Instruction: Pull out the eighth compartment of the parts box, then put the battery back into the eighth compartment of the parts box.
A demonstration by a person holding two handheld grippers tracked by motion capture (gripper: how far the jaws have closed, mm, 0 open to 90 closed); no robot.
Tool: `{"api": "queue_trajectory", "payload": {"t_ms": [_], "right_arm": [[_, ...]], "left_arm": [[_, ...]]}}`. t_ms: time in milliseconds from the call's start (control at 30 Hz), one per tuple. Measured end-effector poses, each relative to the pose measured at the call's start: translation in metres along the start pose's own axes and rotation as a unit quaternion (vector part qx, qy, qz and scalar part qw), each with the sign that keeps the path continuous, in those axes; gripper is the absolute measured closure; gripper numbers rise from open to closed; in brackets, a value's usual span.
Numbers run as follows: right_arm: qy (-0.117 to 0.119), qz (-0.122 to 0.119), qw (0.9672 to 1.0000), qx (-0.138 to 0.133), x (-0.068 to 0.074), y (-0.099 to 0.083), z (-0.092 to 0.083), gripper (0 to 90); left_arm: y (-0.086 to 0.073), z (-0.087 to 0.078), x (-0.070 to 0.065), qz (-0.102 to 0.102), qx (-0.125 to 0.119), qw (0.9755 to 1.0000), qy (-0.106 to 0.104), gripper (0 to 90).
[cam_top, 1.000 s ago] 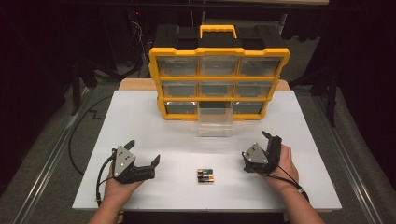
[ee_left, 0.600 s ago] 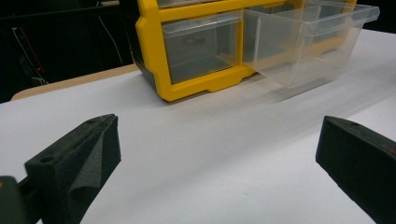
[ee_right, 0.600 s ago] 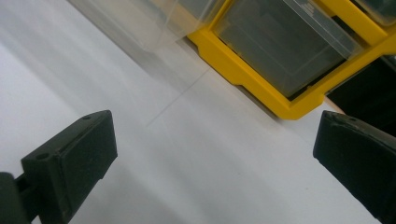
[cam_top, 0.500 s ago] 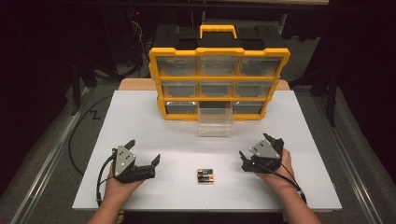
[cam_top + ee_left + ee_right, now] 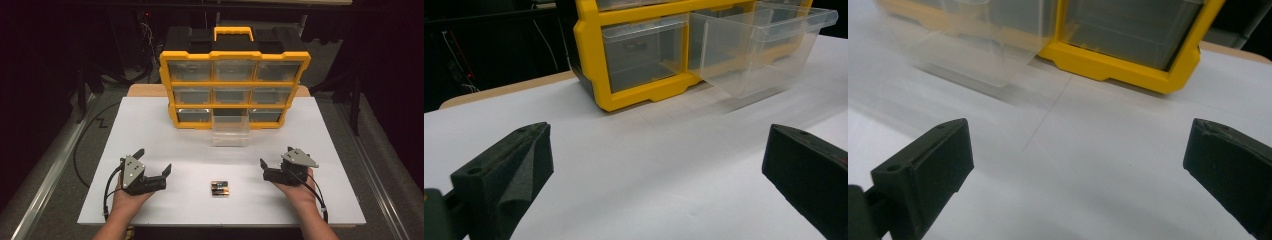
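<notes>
**Both claws open, batteries lying between them**

Your white surface (image 5: 150, 135) spreads across the middle of the high view, with a strip of wood showing at its far edge. At the back of it stands the yellow organizer (image 5: 235, 82), upright, with a black top, a yellow handle and three rows of clear drawers. From its bottom row, the middle clear drawer (image 5: 230, 131) is pulled out toward you and rests over the surface; in the left gripper view you see it (image 5: 764, 47) jutting out past the yellow frame, and nothing shows inside it.

Your left claw (image 5: 153, 161) sits at the near left of the surface, held in your left hand (image 5: 129, 197). Its jaws stand wide apart with nothing between them, and they point toward the middle of the surface. A black cable loops from it off the left edge.

Your right claw (image 5: 264, 166) sits at the near right, cradled in your right hand (image 5: 295, 187), its grey three-cornered plate on top. In the right gripper view its jaws are spread wide over bare white surface, holding nothing.

The batteries (image 5: 219, 188), a small dark pair lying side by side, rest on the surface between your two claws, near the front edge. Neither claw touches them; they lie a little nearer the right one.
</notes>
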State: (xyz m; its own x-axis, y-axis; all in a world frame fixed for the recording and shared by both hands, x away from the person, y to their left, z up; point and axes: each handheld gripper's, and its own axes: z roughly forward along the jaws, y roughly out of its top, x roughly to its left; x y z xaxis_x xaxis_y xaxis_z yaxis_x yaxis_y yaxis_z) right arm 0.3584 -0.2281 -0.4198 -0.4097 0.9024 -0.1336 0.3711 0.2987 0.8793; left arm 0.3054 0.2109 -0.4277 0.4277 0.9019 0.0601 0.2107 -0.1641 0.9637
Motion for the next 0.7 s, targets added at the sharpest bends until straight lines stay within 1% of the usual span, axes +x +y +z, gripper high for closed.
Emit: {"api": "queue_trajectory", "payload": {"t_ms": [33, 100, 233, 300, 433, 467, 533, 600, 700], "right_arm": [[0.000, 0.008, 1.0000, 0.001, -0.0016, -0.0008, 0.0000, 0.9], [-0.006, 0.011, 0.9999, 0.001, -0.0045, -0.0024, 0.0003, 0.9], [-0.005, 0.015, 0.9999, 0.000, -0.0069, -0.0027, 0.0014, 0.9], [-0.004, 0.011, 0.9999, 0.001, -0.0063, -0.0026, 0.0022, 0.9], [0.009, 0.003, 0.9999, -0.006, -0.0048, -0.0028, 0.0013, 1.0], [0.009, -0.001, 0.9999, -0.008, -0.0042, -0.0026, 0.0006, 1.0], [0.011, -0.005, 0.9999, -0.008, -0.0042, -0.0018, 0.0001, 1.0], [0.019, -0.005, 0.9998, -0.008, -0.0042, -0.0015, 0.0001, 1.0], [0.025, -0.003, 0.9997, -0.008, -0.0046, -0.0008, -0.0001, 1.0]], "left_arm": [[0.0000, 0.0004, 0.0001, -0.001, 0.001, 1.0000, 0.000, 0.9], [-0.0003, 0.0013, 0.0003, -0.002, 0.005, 1.0000, 0.000, 0.9], [-0.0007, 0.0019, 0.0001, 0.000, 0.009, 1.0000, 0.000, 0.9], [-0.0007, 0.0017, -0.0004, 0.000, 0.008, 1.0000, 0.001, 0.9], [0.0007, 0.0007, -0.0017, -0.002, -0.002, 1.0000, -0.002, 0.9], [0.0006, 0.0011, -0.0017, -0.001, -0.002, 1.0000, -0.005, 0.9], [0.0000, 0.0020, -0.0013, -0.001, 0.002, 1.0000, -0.003, 0.9], [-0.0003, 0.0017, -0.0006, -0.001, 0.006, 1.0000, -0.002, 0.9], [0.0000, -0.0006, -0.0004, -0.007, 0.002, 1.0000, -0.001, 0.9]]}}
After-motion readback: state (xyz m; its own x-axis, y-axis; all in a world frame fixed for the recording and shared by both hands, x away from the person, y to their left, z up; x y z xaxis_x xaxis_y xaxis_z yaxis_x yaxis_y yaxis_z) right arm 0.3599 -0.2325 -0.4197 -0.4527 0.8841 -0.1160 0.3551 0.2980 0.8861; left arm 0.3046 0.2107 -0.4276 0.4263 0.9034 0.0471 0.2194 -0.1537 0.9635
